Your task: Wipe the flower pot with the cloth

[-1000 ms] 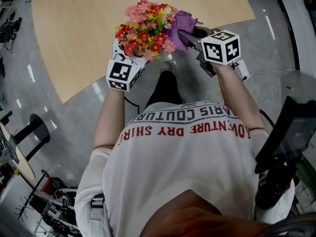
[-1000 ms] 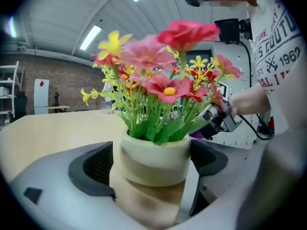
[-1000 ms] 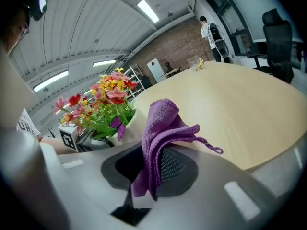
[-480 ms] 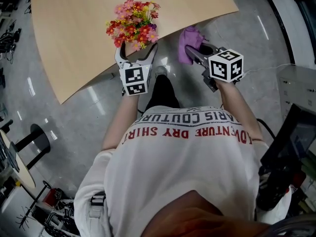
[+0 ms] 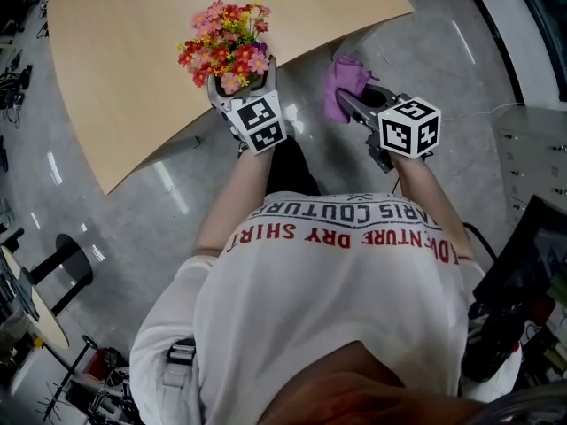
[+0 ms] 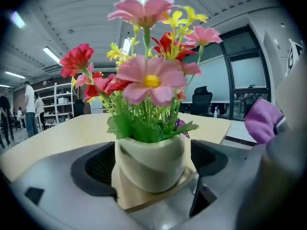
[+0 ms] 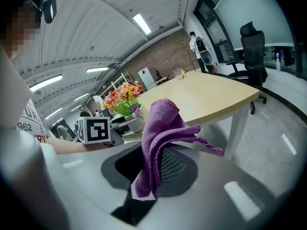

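Observation:
A white flower pot (image 6: 151, 164) with pink, red and yellow flowers (image 5: 223, 41) sits between the jaws of my left gripper (image 5: 241, 87), which is shut on it. In the left gripper view the pot's base rests at the near edge of the wooden table (image 5: 124, 51). My right gripper (image 5: 344, 103) is shut on a crumpled purple cloth (image 5: 343, 83), held over the floor to the right of the pot and apart from it. In the right gripper view the cloth (image 7: 160, 133) hangs from the jaws, with the flowers (image 7: 123, 96) and the left gripper's marker cube (image 7: 94, 130) behind it.
Glossy grey floor (image 5: 159, 202) surrounds the table's curved near edge. A black stool (image 5: 66, 233) stands at the left and dark equipment (image 5: 514, 264) at the right. A black office chair (image 7: 252, 47) stands beyond the table. People (image 6: 29, 107) and shelves are far off.
My left gripper carried the pot up and to the left, from beside the cloth onto the table's edge. The cloth, which was against the flowers, now hangs apart from them.

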The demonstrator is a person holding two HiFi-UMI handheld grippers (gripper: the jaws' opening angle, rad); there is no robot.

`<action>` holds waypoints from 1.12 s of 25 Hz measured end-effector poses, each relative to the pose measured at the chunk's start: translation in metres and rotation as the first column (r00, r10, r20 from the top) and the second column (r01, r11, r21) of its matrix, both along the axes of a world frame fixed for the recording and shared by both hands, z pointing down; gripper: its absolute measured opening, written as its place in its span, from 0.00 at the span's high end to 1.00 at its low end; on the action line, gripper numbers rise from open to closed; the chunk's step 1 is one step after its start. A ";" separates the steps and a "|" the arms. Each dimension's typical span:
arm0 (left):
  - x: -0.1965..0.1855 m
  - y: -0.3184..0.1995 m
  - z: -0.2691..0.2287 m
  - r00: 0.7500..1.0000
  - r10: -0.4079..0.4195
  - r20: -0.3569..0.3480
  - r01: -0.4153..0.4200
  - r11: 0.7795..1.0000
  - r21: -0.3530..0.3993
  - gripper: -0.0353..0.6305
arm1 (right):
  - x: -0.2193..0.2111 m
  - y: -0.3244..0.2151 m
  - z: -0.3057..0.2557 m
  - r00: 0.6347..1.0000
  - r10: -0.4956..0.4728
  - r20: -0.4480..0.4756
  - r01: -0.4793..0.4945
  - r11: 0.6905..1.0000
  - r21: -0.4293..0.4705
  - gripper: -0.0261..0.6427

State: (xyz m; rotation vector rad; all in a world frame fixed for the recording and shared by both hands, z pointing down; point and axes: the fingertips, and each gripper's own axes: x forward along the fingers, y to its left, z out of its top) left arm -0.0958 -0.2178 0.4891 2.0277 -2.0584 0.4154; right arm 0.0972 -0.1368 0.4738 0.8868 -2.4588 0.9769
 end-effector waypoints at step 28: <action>-0.031 0.003 0.001 0.870 0.492 -0.033 -0.492 0.871 0.007 0.27 | -0.113 -0.062 -0.019 0.960 -0.177 0.217 0.181 0.984 0.002 0.88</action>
